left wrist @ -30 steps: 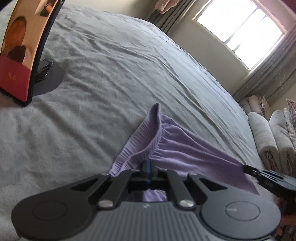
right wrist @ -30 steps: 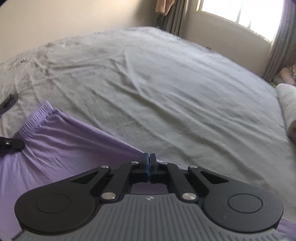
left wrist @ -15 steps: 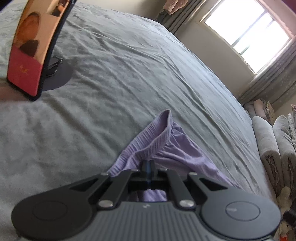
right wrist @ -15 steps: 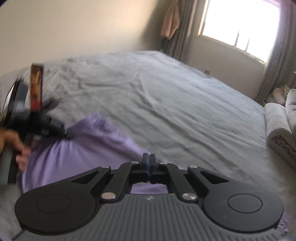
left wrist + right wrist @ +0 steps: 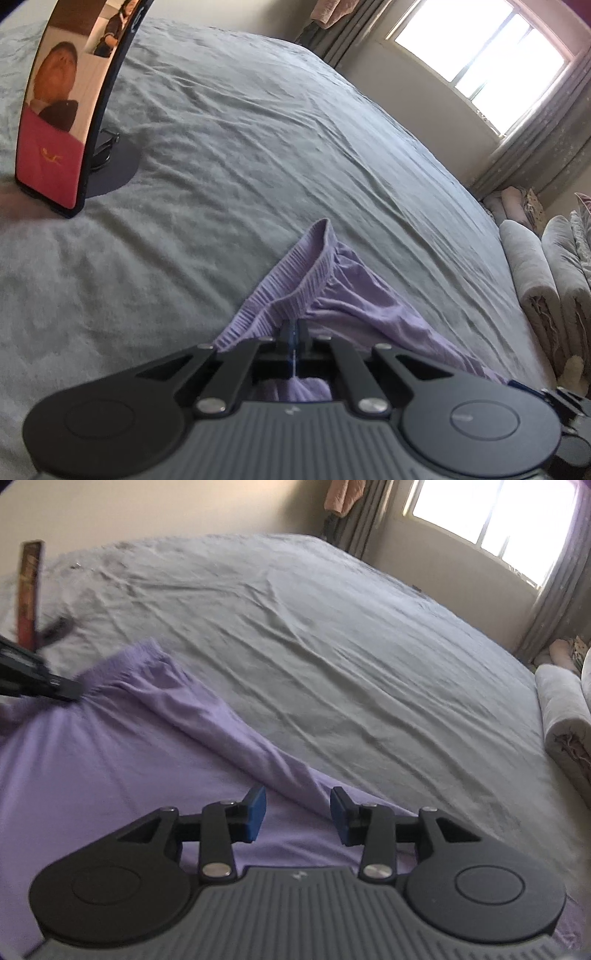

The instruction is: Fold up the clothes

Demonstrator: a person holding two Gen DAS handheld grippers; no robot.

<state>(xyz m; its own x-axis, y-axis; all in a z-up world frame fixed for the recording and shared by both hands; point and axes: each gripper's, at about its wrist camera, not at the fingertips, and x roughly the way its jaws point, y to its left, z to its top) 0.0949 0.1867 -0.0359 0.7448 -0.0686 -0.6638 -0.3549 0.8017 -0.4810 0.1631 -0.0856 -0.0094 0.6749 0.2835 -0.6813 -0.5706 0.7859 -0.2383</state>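
A lilac pair of trousers (image 5: 92,760) lies across the grey bed sheet (image 5: 332,638), its ribbed waistband (image 5: 295,280) bunched up. My left gripper (image 5: 293,332) is shut on the waistband's edge, which folds up just ahead of the pads. From the right wrist view the left gripper (image 5: 62,690) pinches the waistband at the far left. My right gripper (image 5: 297,812) hovers over the lilac cloth lower down; its jaws are opening, blue pads apart, and the cloth lies under the gap without being pressed.
A phone on a round dark stand (image 5: 62,122) stands upright on the bed at the left. Rolled grey quilts (image 5: 535,280) are stacked at the right beside the bed. A bright window (image 5: 480,48) with curtains is behind.
My right gripper let go of the trousers and its jaws came apart; the cloth it held has dropped onto the bed. The left gripper keeps its hold on the waistband.
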